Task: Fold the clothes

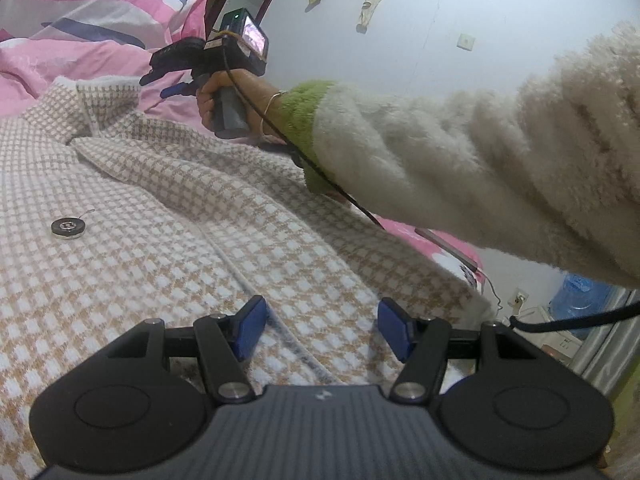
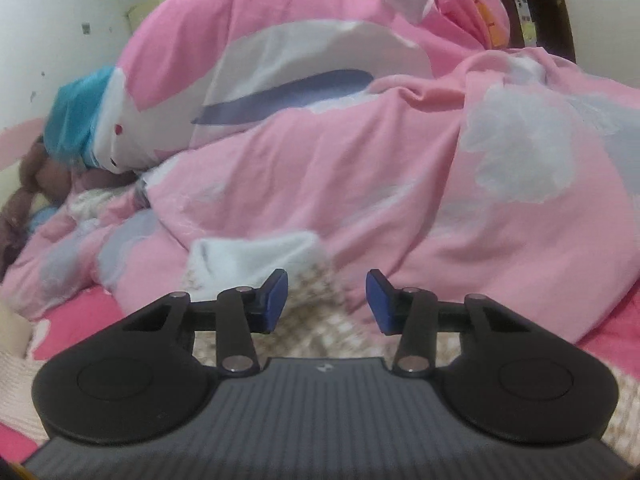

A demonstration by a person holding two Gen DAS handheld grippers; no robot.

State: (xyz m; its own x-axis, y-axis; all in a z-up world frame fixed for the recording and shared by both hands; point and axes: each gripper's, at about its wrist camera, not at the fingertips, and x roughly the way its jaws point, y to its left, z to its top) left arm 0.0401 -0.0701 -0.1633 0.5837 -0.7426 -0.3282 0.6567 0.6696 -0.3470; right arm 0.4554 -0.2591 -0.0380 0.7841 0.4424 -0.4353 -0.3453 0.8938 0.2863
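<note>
The coat (image 1: 168, 208) lies spread flat on the bed, in front of a heaped pink quilt (image 2: 360, 184), with one front panel folded over the other. The left hand-held gripper (image 1: 320, 328) hovers just above the cloth with jaws partly open and nothing between them. The right hand-held gripper (image 2: 326, 300) is also partly open and holds nothing; it points at the far edge of the coat, near the quilt. The risk, I think, is that a pinch taken here catches quilt together with coat, because both are soft and meet at that edge. A pinch that takes only the upper layer may drag the panel and spoil the fold. The cable (image 1: 304, 160) hanging from the right hand-held gripper crosses the coat and may snag it. The coat is a thick woven fabric in a small beige and white check, with a raised seam and one round dark button (image 1: 69, 227). The person's sleeve (image 1: 460, 168) is fluffy and cream, with a green cuff.
</note>
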